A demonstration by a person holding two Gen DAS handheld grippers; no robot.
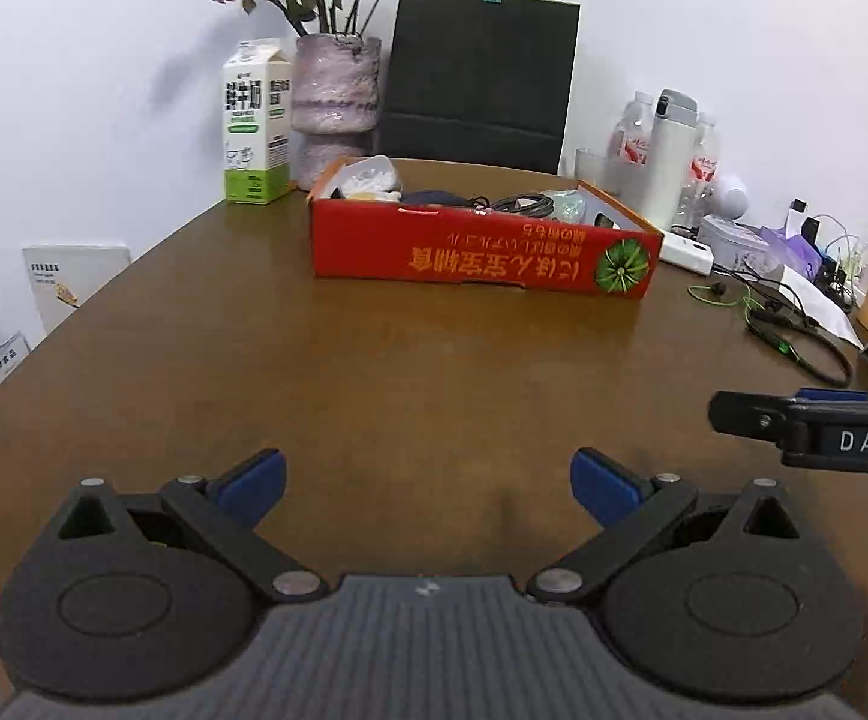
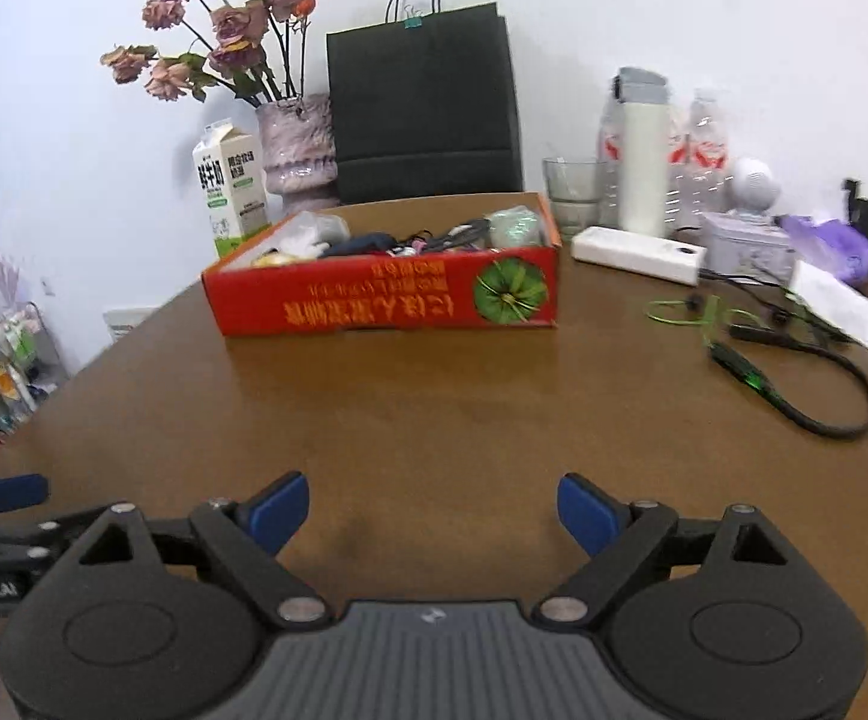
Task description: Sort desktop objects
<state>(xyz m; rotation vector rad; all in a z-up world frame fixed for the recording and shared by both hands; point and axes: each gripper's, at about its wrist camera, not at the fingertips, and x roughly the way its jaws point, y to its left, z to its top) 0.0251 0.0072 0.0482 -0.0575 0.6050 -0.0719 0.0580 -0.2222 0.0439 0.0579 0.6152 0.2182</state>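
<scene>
Both the left hand-held gripper [image 1: 428,483] and right hand-held gripper [image 2: 432,510] hover empty, jaws spread. Approach the green earphone cable [image 2: 691,312] low near the tabletop's [image 2: 434,408] right edge, then carry it to the red box [image 2: 386,300].

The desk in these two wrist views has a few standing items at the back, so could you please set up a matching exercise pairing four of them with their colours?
Things:
1. paper bag
2. milk carton
3. box
4. vase

Colours:
A. mottled pink
B. black
C. red with orange lettering
D. white and green

Pairs: 1-B, 2-D, 3-C, 4-A.
</scene>
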